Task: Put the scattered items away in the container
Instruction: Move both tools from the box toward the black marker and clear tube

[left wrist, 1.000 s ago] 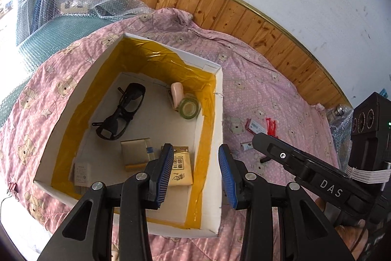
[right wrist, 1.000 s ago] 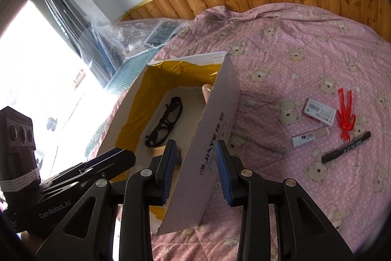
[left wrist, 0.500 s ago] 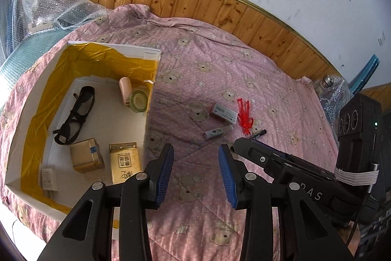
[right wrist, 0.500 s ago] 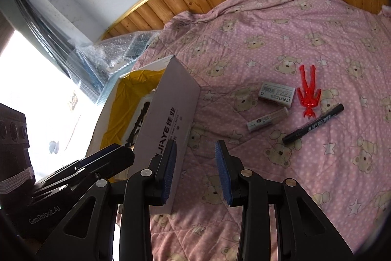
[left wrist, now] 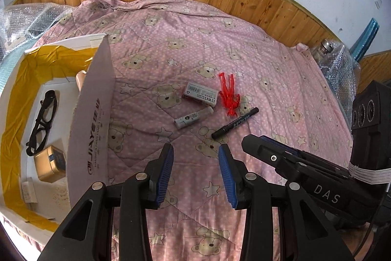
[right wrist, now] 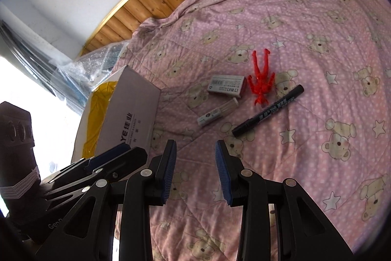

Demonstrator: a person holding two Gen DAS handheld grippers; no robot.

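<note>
— Tools have both swung off the box (left wrist: pixel 90 119) since a second ago; back then we were looking straight down into it, and now our views sit over the pink bed cover (left wrist: pixel 244 45) where the loose things lie.

— So we're done with that drop and turning to the next pick. Left tool (left wrist: pixel 196 169) has its pads apart with nothing between them, and the right tool (right wrist: pixel 195 170) is the same.

— Four things are left out on the bed: the white eraser box (left wrist: pixel 200 96), the small tube (left wrist: pixel 193 117), the red figure (left wrist: pixel 228 97) and the black marker (left wrist: pixel 235 122) (closest to our pads).

— The glasses (left wrist: pixel 41 122) and the tan carton (left wrist: pixel 50 163) lie inside the box already. We judge the marker the likely next grasp; it lies diagonally, so we'd turn a tool across its barrel.
</note>
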